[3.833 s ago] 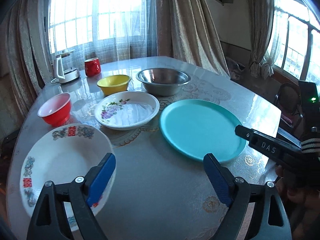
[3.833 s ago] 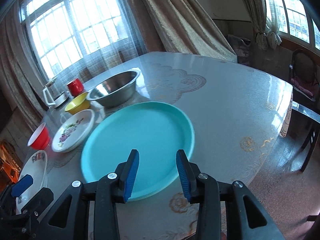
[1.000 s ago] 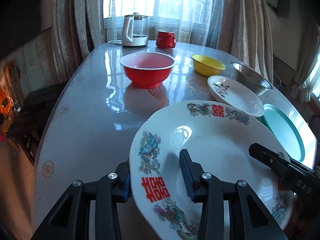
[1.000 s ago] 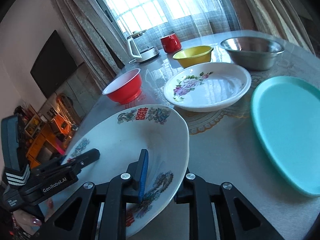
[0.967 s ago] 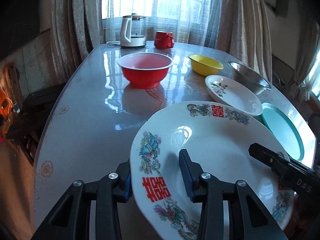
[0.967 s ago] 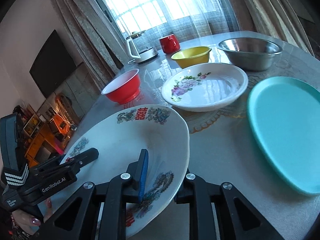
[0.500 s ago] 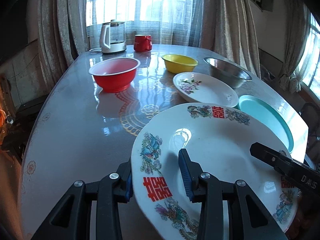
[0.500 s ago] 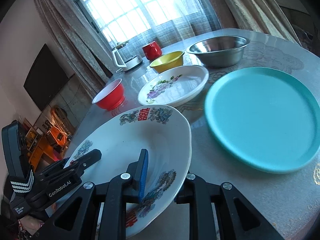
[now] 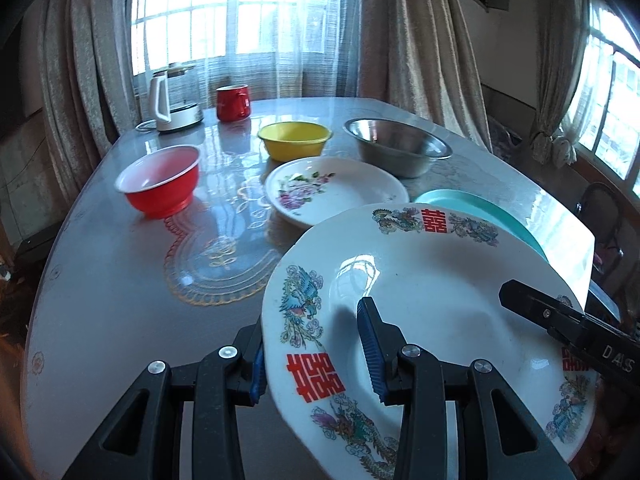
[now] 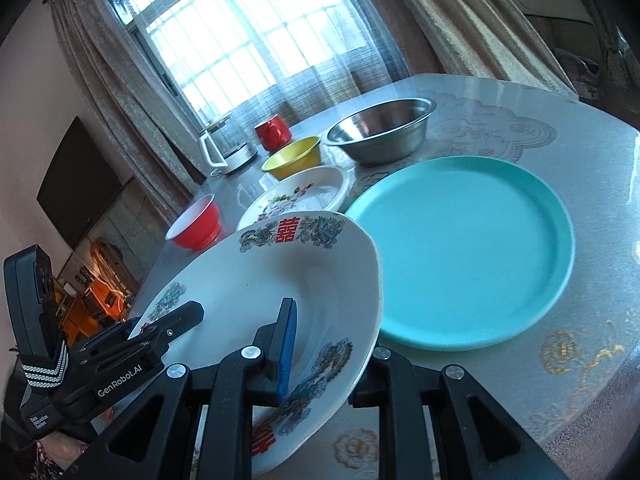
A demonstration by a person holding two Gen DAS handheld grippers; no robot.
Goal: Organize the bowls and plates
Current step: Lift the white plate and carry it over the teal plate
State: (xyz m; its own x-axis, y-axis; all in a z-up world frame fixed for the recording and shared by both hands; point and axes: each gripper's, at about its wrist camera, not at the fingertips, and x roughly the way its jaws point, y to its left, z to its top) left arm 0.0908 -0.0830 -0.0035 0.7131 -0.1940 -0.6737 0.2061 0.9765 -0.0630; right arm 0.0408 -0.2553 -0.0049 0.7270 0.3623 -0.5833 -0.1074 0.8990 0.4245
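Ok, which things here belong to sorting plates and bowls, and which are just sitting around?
Job: dragon plate, held by left gripper and right gripper; teal plate; floral plate; red bowl; yellow bowl; steel bowl.
Bystanders: kettle; red mug.

White kettle (image 9: 168,100) beside red mug (image 9: 233,103) at the table's (image 9: 100,280) far edge, curtained window (image 9: 240,20) behind.

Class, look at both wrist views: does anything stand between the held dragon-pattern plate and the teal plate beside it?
Nothing visible does. The dragon-pattern plate, clamped at opposite rims by the left gripper and the right gripper, already has its edge next to the teal plate, whose top is bare. The floral plate sits farther back, off that path.
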